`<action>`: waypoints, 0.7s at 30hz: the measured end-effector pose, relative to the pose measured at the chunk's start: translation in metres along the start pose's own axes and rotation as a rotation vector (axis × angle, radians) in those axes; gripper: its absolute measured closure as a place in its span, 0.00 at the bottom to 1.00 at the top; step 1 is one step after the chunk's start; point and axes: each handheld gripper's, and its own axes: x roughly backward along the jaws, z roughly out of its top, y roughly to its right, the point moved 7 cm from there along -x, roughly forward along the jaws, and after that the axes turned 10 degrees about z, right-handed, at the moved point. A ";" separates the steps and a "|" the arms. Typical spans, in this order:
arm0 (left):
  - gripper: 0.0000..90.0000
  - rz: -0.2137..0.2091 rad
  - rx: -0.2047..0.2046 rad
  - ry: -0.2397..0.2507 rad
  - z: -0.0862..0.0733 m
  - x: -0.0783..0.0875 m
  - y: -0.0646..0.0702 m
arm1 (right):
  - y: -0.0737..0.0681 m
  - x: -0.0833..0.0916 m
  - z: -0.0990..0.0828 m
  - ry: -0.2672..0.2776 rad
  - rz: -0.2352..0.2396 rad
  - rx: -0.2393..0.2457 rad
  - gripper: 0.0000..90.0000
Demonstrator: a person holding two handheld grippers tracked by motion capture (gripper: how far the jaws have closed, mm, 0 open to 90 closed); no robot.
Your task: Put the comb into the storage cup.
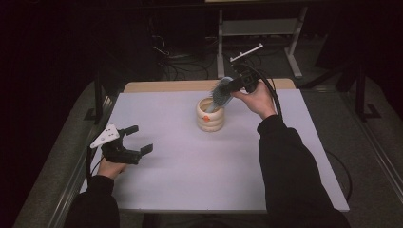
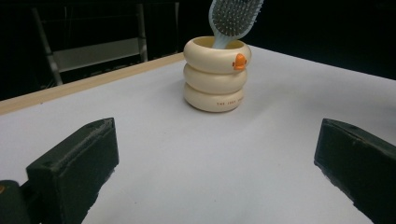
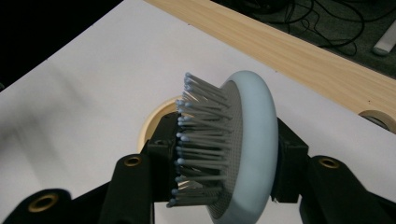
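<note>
Gripping the pale-blue hairbrush (image 3: 243, 149) by its head, the jaws of the right gripper (image 1: 241, 81) are closed on it from both sides, and the handle end is seen inside the mouth of the cream ringed cup (image 2: 215, 74) standing mid-counter (image 1: 190, 166). Insertion is judged to be under way but unfinished: whether the handle rests on the cup's bottom cannot be told, and release remains. The left gripper (image 1: 135, 140) is held near the counter's left edge, jaws spread and empty.
</note>
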 end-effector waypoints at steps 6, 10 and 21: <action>0.00 0.006 0.015 -0.001 0.000 0.000 -0.002 | 0.002 -0.001 -0.002 -0.018 -0.015 0.002 0.44; 0.00 0.007 0.016 0.000 0.000 0.000 -0.002 | 0.003 -0.001 -0.004 -0.025 -0.015 0.004 0.32; 0.00 0.006 0.017 -0.003 0.000 -0.001 -0.003 | 0.005 0.005 -0.009 -0.011 -0.059 0.051 0.00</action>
